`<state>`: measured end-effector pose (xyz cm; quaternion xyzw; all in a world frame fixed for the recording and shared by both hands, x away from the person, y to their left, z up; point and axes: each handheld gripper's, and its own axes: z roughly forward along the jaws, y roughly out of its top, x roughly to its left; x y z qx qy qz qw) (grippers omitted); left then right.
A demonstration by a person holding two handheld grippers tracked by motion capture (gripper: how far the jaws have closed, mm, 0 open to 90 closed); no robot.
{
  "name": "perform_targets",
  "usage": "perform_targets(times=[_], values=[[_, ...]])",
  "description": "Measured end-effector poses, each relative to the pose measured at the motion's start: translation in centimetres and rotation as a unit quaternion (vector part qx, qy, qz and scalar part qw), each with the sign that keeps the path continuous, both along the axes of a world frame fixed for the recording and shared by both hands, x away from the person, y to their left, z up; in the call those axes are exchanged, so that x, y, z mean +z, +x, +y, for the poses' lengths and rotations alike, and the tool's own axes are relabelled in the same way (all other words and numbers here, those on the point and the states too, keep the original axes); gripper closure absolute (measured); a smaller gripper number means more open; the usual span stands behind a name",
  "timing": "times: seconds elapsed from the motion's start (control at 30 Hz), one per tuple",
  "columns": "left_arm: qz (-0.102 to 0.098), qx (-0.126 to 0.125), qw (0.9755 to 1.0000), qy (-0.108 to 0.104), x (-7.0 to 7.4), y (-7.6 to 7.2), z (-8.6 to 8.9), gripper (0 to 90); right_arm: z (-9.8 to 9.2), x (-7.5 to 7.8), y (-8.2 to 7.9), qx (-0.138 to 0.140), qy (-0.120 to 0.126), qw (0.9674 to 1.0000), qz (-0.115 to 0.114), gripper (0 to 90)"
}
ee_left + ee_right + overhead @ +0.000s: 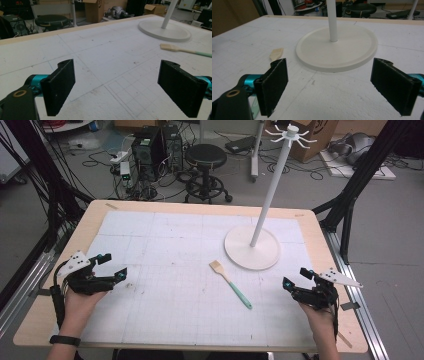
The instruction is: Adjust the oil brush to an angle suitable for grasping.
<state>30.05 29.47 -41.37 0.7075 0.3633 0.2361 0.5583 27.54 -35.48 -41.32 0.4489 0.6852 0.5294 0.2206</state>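
A small spatula (230, 283) with a pale blade and a mint-green handle lies flat near the middle of the white mat. It also appears as the spatula (183, 49) at the right of the left gripper view, and its blade (276, 53) peeks past the left jaw in the right gripper view. A white stand (251, 247) with a round base, a tall pole and hooks on top rises behind it. My left gripper (113, 266) rests open at the table's left side, empty. My right gripper (296, 278) sits open at the right, empty, facing the stand base (337, 48).
The wooden table (85, 225) carries a white gridded mat (165, 270). Beyond the far edge stand a black stool (206, 170), computer boxes, cables and cardboard boxes on the floor. Black frame legs rise at both sides.
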Motion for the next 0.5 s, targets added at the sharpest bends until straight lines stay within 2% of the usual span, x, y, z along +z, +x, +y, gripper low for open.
perform_targets(times=[0.13, 0.33, 0.4, 0.5], values=[[0.0, -0.004, 1.0, 0.001, 0.0, -0.1, 0.0, 15.1, 0.6, 0.2, 0.2, 0.007, -0.002, 1.0, 0.0, 12.5], [0.0, -0.009, 0.9999, -0.008, 0.2, -0.2, 0.0, 15.1, 2.4, 0.3, 0.8, 0.029, -0.017, 0.9994, 0.004, 12.3], [-0.001, -0.01, 0.9999, -0.007, 0.2, -0.3, 0.0, 15.1, 3.7, 0.3, 1.5, 0.049, -0.024, 0.9985, 0.011, 12.4], [0.0, -0.011, 0.9999, -0.006, 0.2, -0.3, 0.0, 15.1, 4.6, 0.3, 1.9, 0.062, -0.034, 0.9974, 0.014, 12.4]])
